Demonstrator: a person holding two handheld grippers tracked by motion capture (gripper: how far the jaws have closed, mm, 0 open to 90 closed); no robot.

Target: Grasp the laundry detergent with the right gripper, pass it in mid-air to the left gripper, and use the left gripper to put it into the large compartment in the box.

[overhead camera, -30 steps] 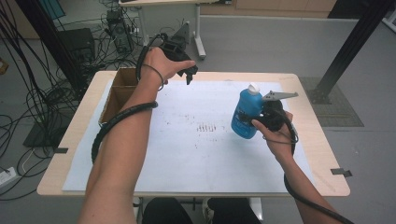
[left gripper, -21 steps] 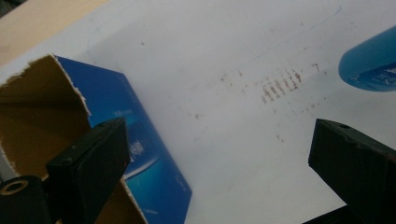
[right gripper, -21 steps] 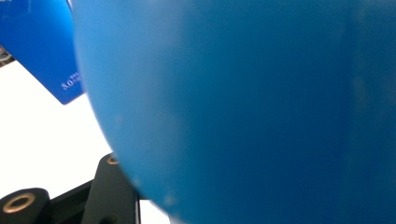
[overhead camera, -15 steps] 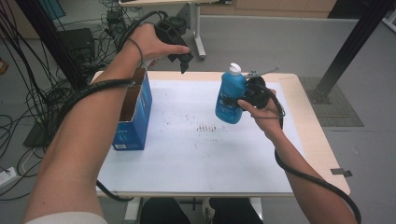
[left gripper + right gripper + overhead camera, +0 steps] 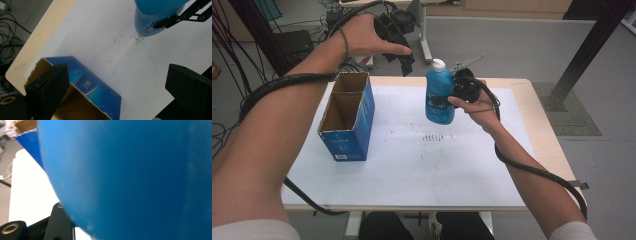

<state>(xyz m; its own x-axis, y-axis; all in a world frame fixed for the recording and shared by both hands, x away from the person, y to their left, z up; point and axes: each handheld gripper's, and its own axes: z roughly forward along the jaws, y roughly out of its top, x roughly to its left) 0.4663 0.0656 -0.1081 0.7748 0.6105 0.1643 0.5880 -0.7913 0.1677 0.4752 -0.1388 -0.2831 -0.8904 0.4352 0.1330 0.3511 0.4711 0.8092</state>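
Since earlier we carry the bottle (image 5: 439, 92) left toward the box (image 5: 347, 116) | step: packing; next, lower it upright into an open compartment | right gripper (image 5: 451, 97) clamps bottle mid-air, forearm raised | left gripper (image 5: 404, 56) gapes wide, holding nothing, lifted beyond the far table (image 5: 532, 120) edge

A light wooden table (image 5: 542, 125) carries a white sheet (image 5: 422, 165) over most of its top, marked with small dark specks near the middle. A blue cardboard box (image 5: 346, 117), open-topped with two compartments, stands on the sheet's left part
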